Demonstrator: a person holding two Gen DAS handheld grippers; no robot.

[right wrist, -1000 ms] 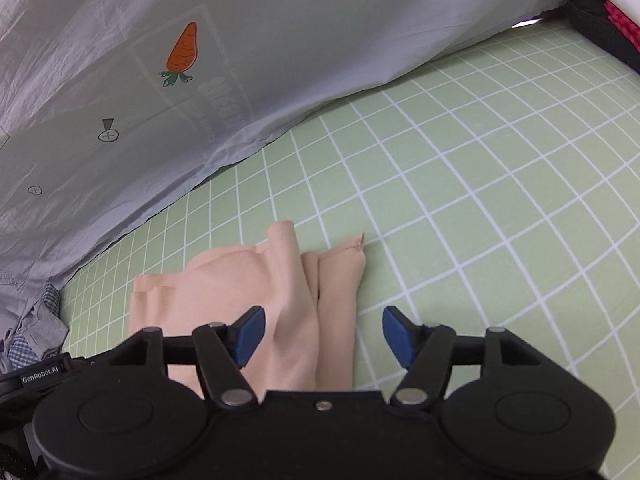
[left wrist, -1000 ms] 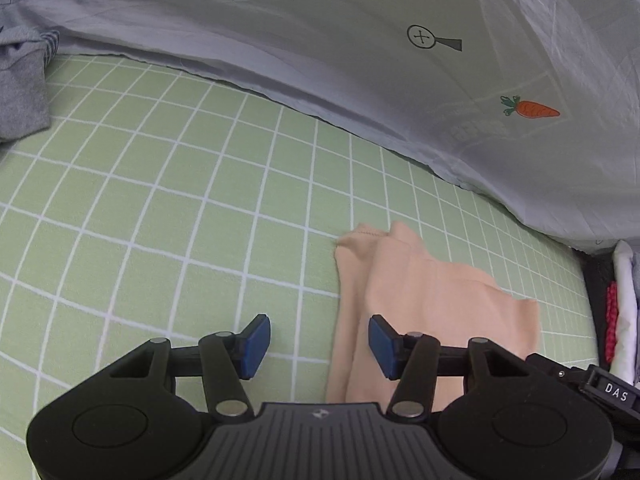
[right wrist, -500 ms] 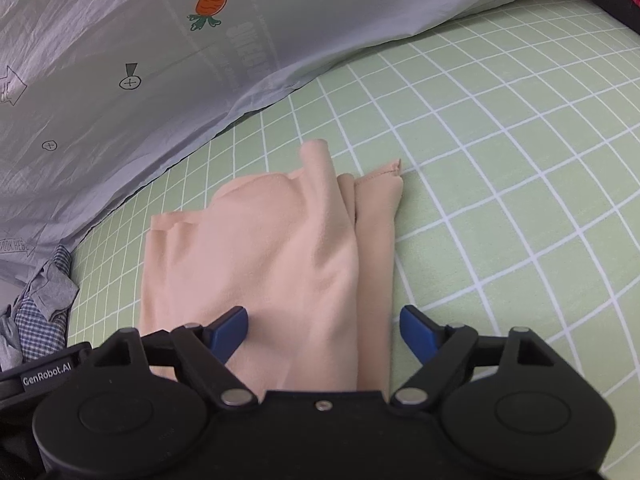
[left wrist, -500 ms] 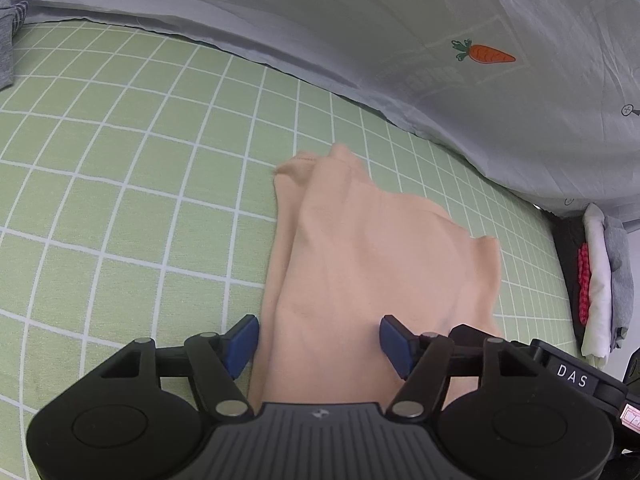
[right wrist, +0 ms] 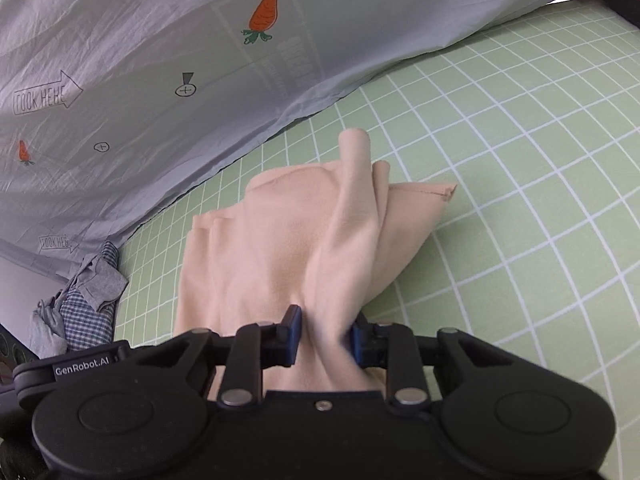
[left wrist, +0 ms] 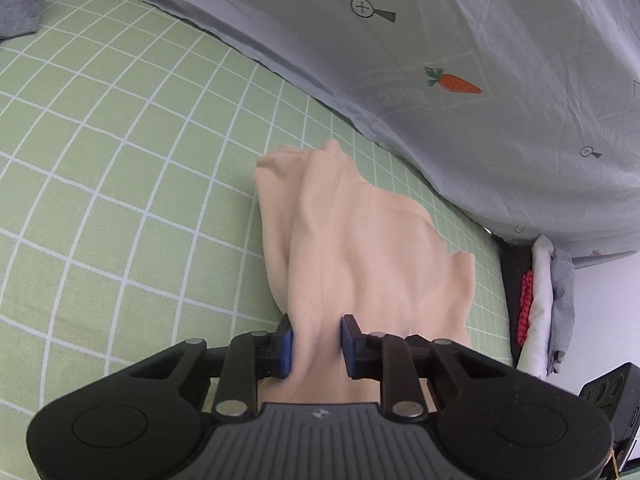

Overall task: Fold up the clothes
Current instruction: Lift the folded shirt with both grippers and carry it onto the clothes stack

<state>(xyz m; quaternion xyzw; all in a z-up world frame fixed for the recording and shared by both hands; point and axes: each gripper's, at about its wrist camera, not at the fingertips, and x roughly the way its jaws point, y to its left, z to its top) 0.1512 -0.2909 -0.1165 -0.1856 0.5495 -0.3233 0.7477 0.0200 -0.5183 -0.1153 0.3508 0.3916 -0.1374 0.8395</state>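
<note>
Left gripper (left wrist: pixel 316 342) clenched on the near edge of the peach garment (left wrist: pixel 360 248), blue pads (left wrist: pixel 285 346) pinching a gathered ridge of cloth. Garment lying on the green checked sheet (left wrist: pixel 120 200), stretching straight ahead from the fingers toward the grey carrot-print cover (left wrist: pixel 480 60), long axis running away from the grip, far end bunched into a small peak. Loose strip trailing along the garment's left side, flat on the sheet. Folded stack of clothes (left wrist: pixel 540 304) off at the right rim.

Right gripper (right wrist: pixel 326 338) likewise closed on the same near edge, fabric drawn into a tight pleat between the pads (right wrist: pixel 295 334). Ahead of it, a raised fold standing up along the middle, and a hemmed flap (right wrist: pixel 424 196) lying out to the right. Heap of unfolded laundry (right wrist: pixel 80 296) at the far left.

Both grips probably on one hem, side by side, though the spacing between them not visible in either view. Likely next: near edge carried forward over the far end, along that long axis, both hands travelling equally.
</note>
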